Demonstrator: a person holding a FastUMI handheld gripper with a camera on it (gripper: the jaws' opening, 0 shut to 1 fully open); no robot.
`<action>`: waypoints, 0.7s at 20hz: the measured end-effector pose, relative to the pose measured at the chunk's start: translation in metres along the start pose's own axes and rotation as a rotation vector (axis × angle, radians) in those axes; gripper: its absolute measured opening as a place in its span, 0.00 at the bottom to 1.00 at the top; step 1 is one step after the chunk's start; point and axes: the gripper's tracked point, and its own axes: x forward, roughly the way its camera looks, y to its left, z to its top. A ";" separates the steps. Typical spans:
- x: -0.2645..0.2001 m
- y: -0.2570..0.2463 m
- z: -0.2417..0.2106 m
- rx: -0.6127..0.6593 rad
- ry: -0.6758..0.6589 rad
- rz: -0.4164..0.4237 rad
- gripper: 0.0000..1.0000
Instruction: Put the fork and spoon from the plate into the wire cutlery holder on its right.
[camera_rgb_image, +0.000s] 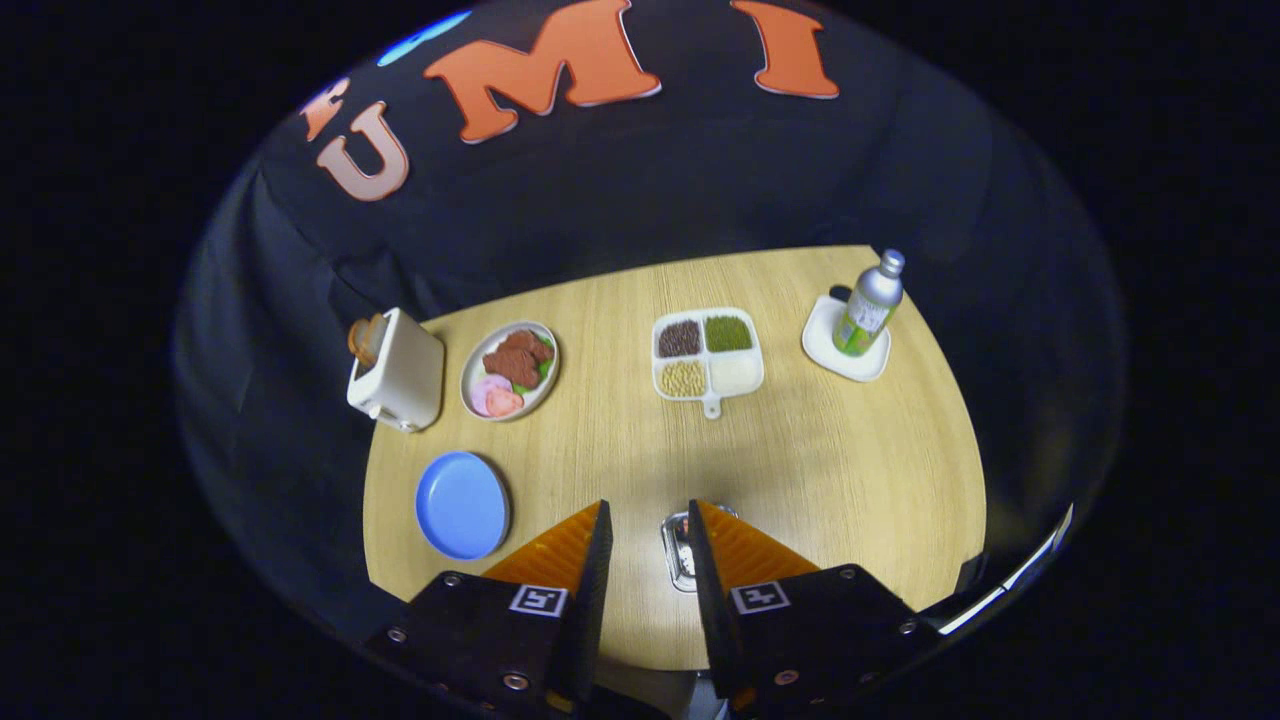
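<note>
The main risk from here is a misjudged target. The blue plate (462, 505), near and to the left on the wooden table (820, 470), looks bare, and I cannot make out a fork or a spoon lying on it. A reach toward it could therefore close on nothing, or scrape the plate and push it toward the near table edge, which is close by. The wire cutlery holder (677, 548) stands to the right of the plate, at the near side of the table, half hidden behind the right finger. Something small and reddish sits at its top (possibly a handle, but too small to tell), so the cutlery may already be inside. Being light and open-framed, it would probably tip or slide if the finger beside it swung sideways or dropped without clearing the rim. The things at the far side are well apart from the fingers and seem in little danger: the toaster (398, 372), the plate of food (510, 370), the divided tray (708, 355) and the bottle (868, 305) on its white coaster (838, 352). The gripper (648, 508) hangs above the near table with its fingers parted to a moderate gap. Bare table shows between them and they hold nothing. The right finger overlaps the holder in this view, though I cannot tell whether it touches it.
</note>
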 end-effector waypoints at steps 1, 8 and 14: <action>-0.007 0.003 0.012 -0.005 -0.057 0.005 0.49; -0.062 0.009 0.079 -0.072 -0.459 -0.055 0.77; -0.121 0.025 0.118 -0.144 -0.741 -0.083 0.78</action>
